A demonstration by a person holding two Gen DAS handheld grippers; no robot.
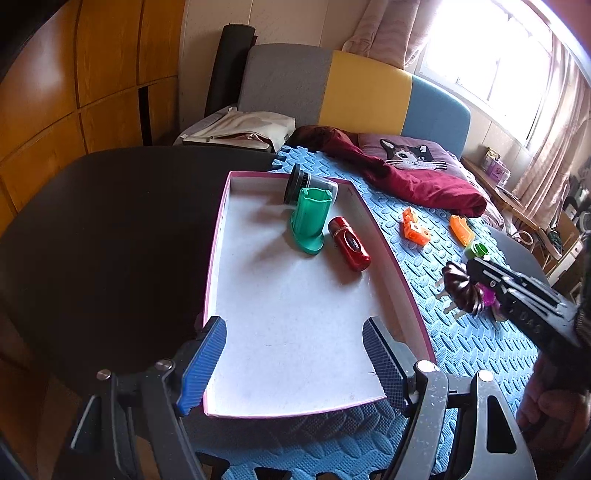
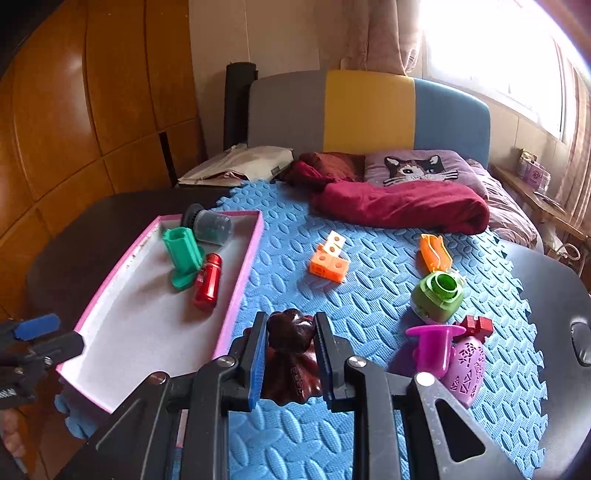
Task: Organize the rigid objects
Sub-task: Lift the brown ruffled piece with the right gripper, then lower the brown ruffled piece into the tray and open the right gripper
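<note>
Right claw (image 2: 290, 345) is clamped on a dark brown carved figurine (image 2: 291, 354), held above the blue foam mat (image 2: 369, 295) just right of the pink-rimmed tray (image 2: 240, 280) — its long axis runs along the fingers, flared base toward the camera. Left claw (image 1: 295, 365) gapes wide & empty over the tray's near end. In tray: green holder (image 1: 310, 218), red bottle (image 1: 349, 243), dark jar (image 1: 308, 186), all lying down. Loose on mat: orange blocks (image 2: 328, 264), green cap (image 2: 439, 295), purple pieces (image 2: 448, 354).

Ahead of the fingers stands a headboard (image 2: 369, 110) in grey, yellow and blue panels, with a cat pillow (image 2: 417, 170) and a red blanket (image 2: 399, 206) below it. Wooden wardrobe doors (image 2: 92, 110) fill the left. A bright window (image 2: 498, 55) with pinkish curtains (image 2: 373, 33) is to the right.
</note>
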